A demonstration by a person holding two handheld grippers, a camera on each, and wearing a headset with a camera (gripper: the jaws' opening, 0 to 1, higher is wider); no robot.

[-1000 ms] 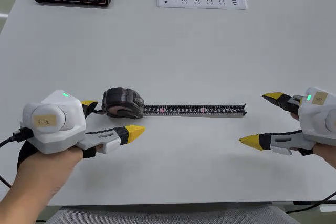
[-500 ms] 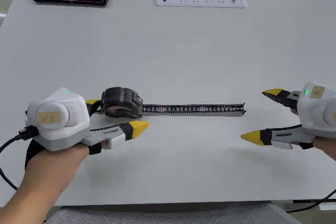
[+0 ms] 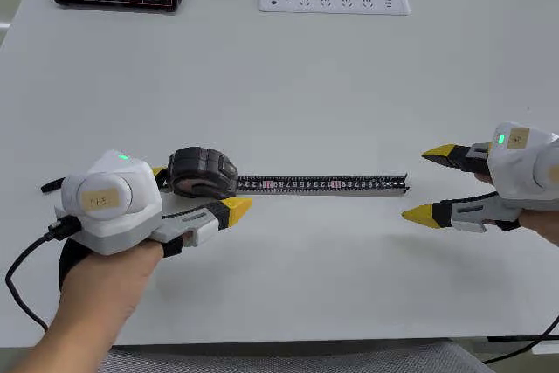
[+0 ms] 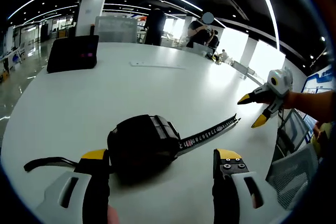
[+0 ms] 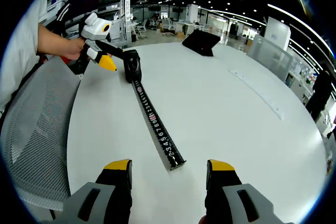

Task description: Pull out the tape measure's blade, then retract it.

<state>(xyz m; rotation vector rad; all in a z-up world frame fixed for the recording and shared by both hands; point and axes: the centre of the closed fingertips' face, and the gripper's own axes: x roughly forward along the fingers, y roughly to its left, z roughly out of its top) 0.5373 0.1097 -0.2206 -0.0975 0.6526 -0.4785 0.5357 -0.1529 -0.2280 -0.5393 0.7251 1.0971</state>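
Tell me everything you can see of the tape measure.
The tape measure has a black, ribbed, rubbery-looking case lying on the white table, with its dark, white-numbered blade pulled out flat and straight to its end hook. A black strap trails behind the case. The open left gripper straddles the case; contact is unclear. The open right gripper sits just beyond the hook, apart from it.

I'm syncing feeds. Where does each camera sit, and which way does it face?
Head view: on the person's head, looking forward and down at the table; left hand, right hand, left gripper and right gripper show.
Left gripper view: on that gripper, facing along its fingers at the tape measure case.
Right gripper view: on that gripper, facing along its fingers up the blade toward the case.
Shared: all show the pulled-out blade.
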